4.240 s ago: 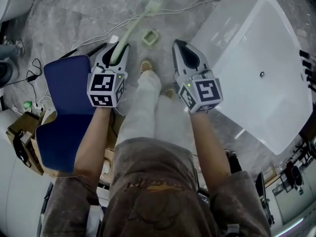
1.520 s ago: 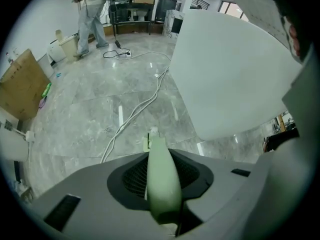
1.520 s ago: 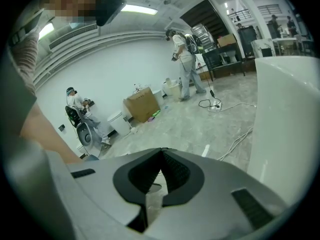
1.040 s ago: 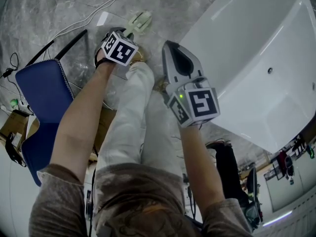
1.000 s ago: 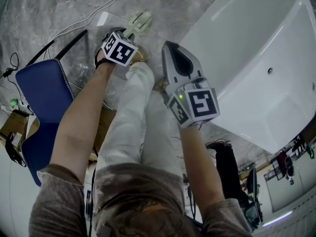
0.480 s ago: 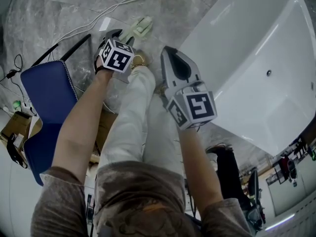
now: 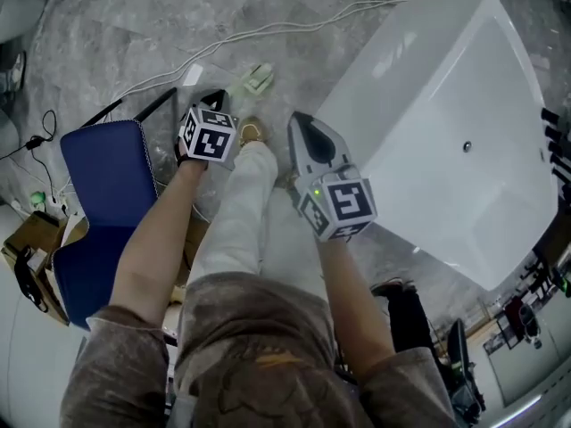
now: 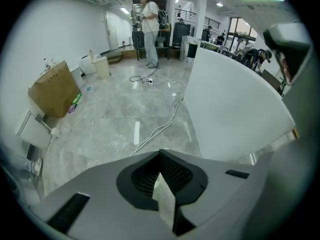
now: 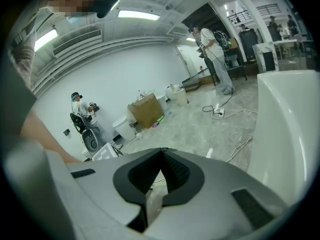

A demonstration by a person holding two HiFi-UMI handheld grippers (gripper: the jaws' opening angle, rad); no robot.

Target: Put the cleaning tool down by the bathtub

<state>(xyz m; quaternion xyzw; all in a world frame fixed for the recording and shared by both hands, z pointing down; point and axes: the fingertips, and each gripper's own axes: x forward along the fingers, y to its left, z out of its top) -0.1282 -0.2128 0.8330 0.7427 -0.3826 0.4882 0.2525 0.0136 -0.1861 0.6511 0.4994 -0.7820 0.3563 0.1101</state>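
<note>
The pale green cleaning tool (image 7: 258,78) lies on the grey stone floor, a short way left of the white bathtub (image 7: 446,123). Its handle runs back toward my left gripper (image 7: 214,98), which hangs just short of it, shut and empty. In the left gripper view the jaws (image 8: 161,152) meet at their tips with only floor beyond, and the bathtub wall (image 8: 235,109) rises on the right. My right gripper (image 7: 297,119) hovers shut and empty beside the tub's near corner. In the right gripper view the closed tips (image 9: 162,150) point across the room, with the tub rim (image 9: 287,119) at right.
A blue chair (image 7: 103,194) stands to the left, close to my left arm. White cables (image 7: 268,29) trail over the floor beyond the tool. My own legs (image 7: 250,203) stand between the grippers. A cardboard box (image 8: 52,89) and a standing person (image 8: 150,26) are farther off.
The left gripper has let go of the cleaning tool and drawn back from it, its jaws now shut. The tool stays on the floor by the tub. The head view has risen.
</note>
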